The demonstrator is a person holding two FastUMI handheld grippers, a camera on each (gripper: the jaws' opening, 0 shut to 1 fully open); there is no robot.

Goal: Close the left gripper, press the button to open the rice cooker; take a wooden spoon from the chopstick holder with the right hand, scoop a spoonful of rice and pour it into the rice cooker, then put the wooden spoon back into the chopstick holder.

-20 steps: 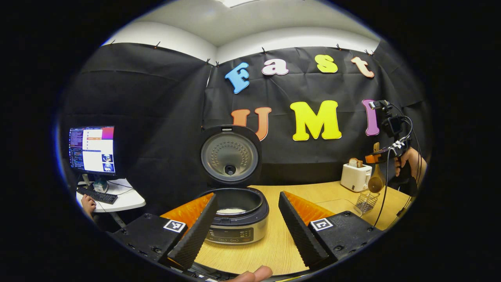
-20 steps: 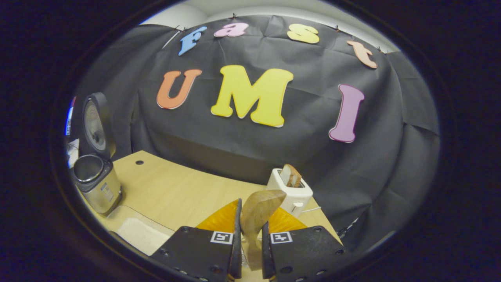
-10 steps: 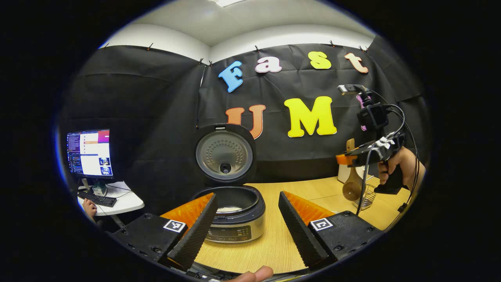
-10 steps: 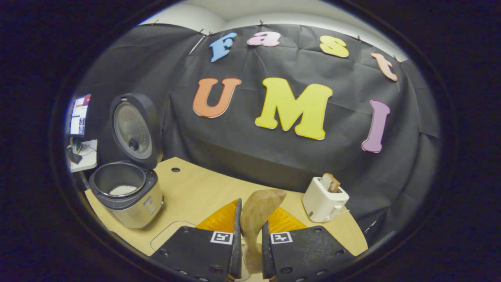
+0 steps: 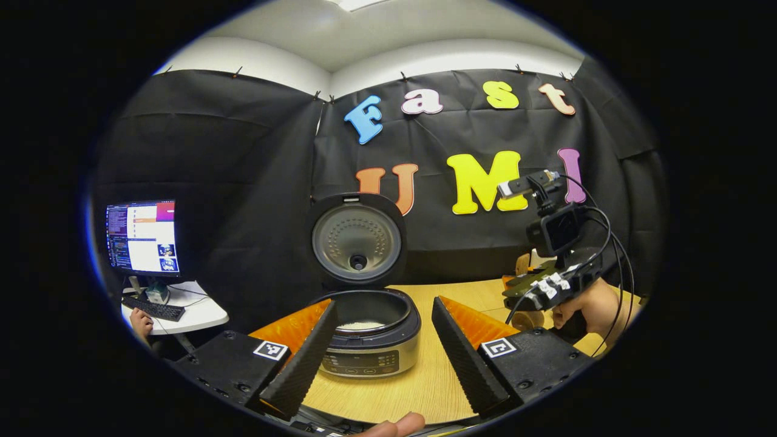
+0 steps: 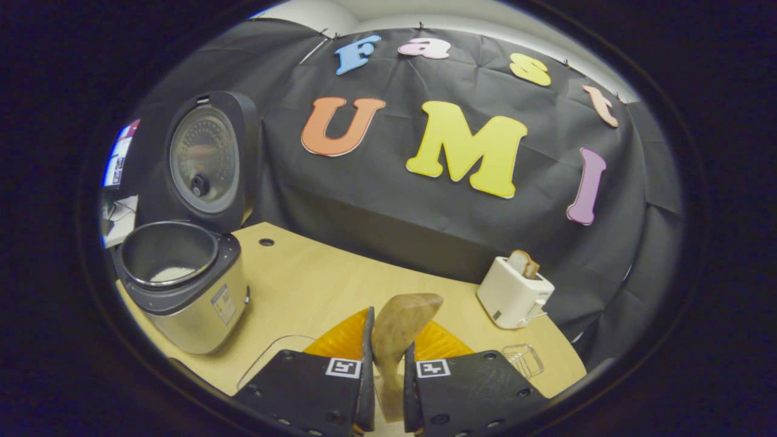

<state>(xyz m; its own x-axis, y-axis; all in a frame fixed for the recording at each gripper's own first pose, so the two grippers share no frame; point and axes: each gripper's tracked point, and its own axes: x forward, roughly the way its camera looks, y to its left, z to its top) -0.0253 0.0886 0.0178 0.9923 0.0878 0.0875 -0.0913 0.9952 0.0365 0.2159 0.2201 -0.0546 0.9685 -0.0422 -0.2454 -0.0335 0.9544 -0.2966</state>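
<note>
Rice cooker (image 5: 368, 331) is standing on the wooden table (image 5: 425, 382) with its lid (image 5: 357, 241) swung upright, and a little white rice (image 5: 358, 326) is lying at the bottom of its pot. In the left gripper view, the left gripper (image 5: 381, 349) is hanging with its two fingers spread wide apart and gripping nothing, the cooker sitting between them toward 12 o'clock. Toward 3 o'clock in that view, a hand (image 5: 592, 306) is holding the right gripper (image 5: 534, 291) above the table. In the right gripper view, the right gripper (image 6: 385, 379) is pinching the wooden spoon (image 6: 397, 343) between both fingers, the spoon's bowl pointing up toward 12 o'clock. From there the open cooker (image 6: 179, 279) is sitting at about 9 o'clock, a white toaster (image 6: 515, 294) with a slice of bread at 2 o'clock, and the wire chopstick holder (image 6: 523, 359) at 3 o'clock, just beside the right finger.
</note>
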